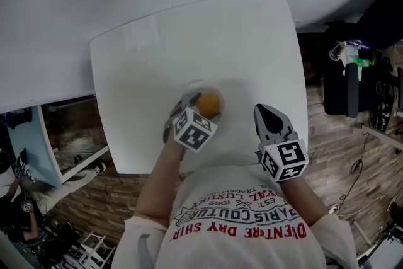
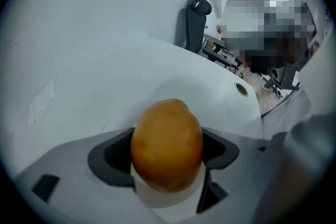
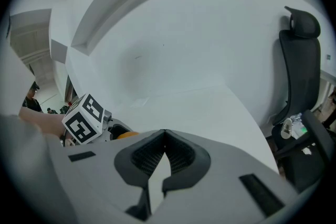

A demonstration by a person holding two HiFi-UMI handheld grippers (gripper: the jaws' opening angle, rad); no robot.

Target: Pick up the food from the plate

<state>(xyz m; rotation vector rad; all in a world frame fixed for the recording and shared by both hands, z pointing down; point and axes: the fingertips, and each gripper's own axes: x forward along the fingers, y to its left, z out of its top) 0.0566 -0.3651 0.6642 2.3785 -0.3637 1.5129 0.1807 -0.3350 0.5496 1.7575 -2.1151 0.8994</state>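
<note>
**Item 1. Plate** (image 1: 200, 82), centre of the head view, on the white table (image 1: 189, 34). White on white, so its rim is faint and the near edge is covered by the gripper.

**Item 2. Left gripper** (image 1: 196, 108), centre, just left of the food. Its jaws stand wide on either side of the food and the pads appear to meet both flanks: grasping, as far as its own view shows.

**Item 3. Food** (image 2: 167, 145), one orange-yellow rounded piece, between the left jaws and still down on the plate.

**Item 4. Right gripper** (image 1: 264, 113), right of centre, over bare table and apart from the plate. Clenched, with nothing between its jaws.

**Progress.** Reach and enclosure look done; the lift is not yet made.

**Obscured.** The food's underside and its seat on the plate cannot be seen. In the head view the marker cube covers most of the left jaws. The right gripper view shows only a sliver of orange.
</note>
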